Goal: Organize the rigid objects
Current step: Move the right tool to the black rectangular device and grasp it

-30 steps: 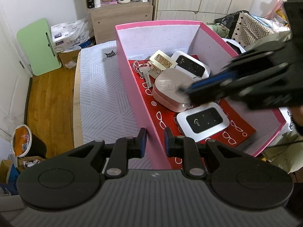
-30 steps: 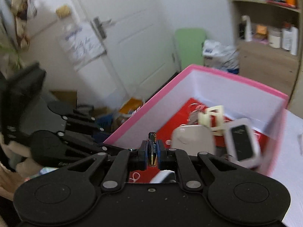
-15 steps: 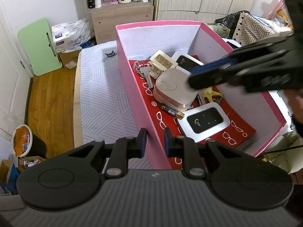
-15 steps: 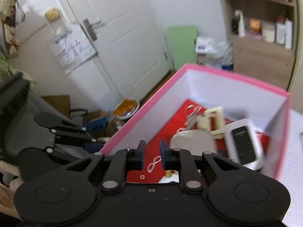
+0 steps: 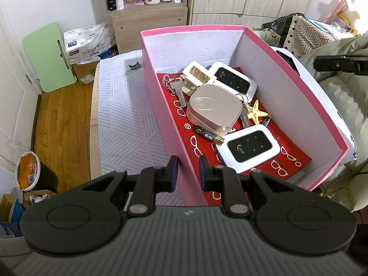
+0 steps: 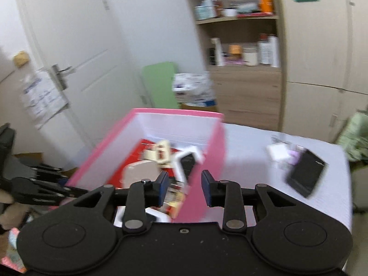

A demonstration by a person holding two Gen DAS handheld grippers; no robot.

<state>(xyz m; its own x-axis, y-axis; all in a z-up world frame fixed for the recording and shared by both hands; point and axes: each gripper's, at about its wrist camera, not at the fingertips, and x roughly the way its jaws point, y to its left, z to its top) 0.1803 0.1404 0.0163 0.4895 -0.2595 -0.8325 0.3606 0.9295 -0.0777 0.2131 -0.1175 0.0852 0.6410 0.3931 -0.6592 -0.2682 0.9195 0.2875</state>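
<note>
A pink box [image 5: 158, 115] stands on the striped bed cover, and my left gripper [image 5: 188, 172] is shut on its near wall. Inside on the red lining lie a black battery [image 5: 209, 135], a rounded beige case [image 5: 214, 108], two white pocket routers [image 5: 248, 149] [image 5: 232, 79], keys [image 5: 178, 89], a cream clip [image 5: 197, 74] and a starfish [image 5: 256, 113]. My right gripper [image 6: 184, 187] hovers beside the box's right wall [image 6: 214, 142]. Its jaws are opening with nothing between them. One of its fingers [image 5: 333, 64] shows at the right edge of the left wrist view.
A black device [image 6: 304, 173] and a small white item [image 6: 278, 150] lie on the bed cover right of the box. A wooden shelf unit [image 5: 147, 16], a green folding board [image 5: 49, 57] and a bin [image 5: 30, 170] stand on the floor to the left.
My right gripper let go of the battery, which now lies in the box by the beige case. It then pulled away to the right and opened wider. The left gripper kept still.
</note>
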